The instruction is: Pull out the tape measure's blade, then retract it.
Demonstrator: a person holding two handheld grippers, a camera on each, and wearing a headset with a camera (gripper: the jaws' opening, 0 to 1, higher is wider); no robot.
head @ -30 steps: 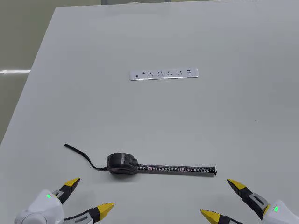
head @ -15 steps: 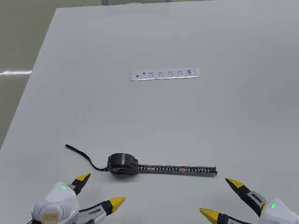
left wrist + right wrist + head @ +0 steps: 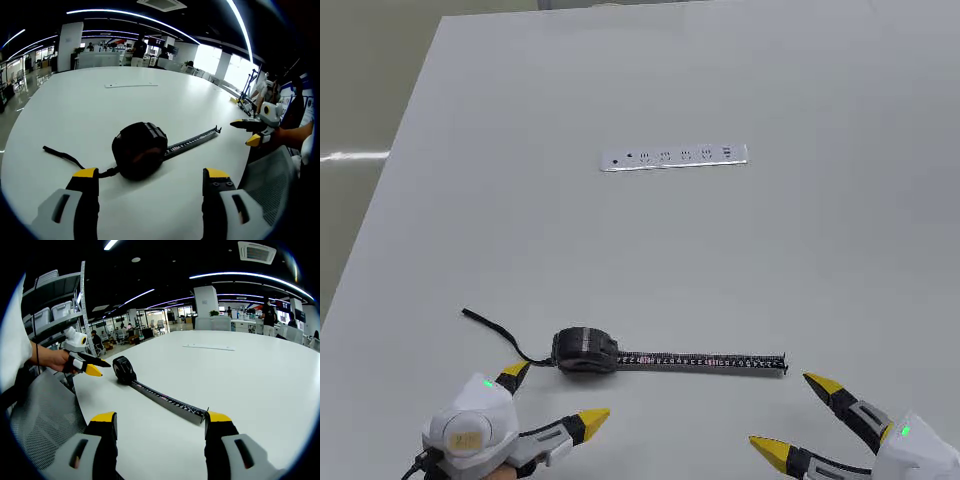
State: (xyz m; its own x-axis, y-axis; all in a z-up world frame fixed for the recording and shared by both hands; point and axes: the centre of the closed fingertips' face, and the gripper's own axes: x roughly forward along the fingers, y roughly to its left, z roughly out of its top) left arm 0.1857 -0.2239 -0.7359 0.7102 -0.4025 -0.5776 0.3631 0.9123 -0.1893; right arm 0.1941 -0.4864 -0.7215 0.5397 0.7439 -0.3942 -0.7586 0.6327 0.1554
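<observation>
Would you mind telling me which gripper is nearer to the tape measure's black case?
Left. The left gripper is just short of the case, jaws open toward it; the right gripper is off by the blade's tip.

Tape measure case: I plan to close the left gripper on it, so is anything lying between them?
Nothing visible blocks it. Only bare table separates the open left gripper from the tape measure case. The case's black strap trails off close by one jaw tip, not across the gap.
</observation>
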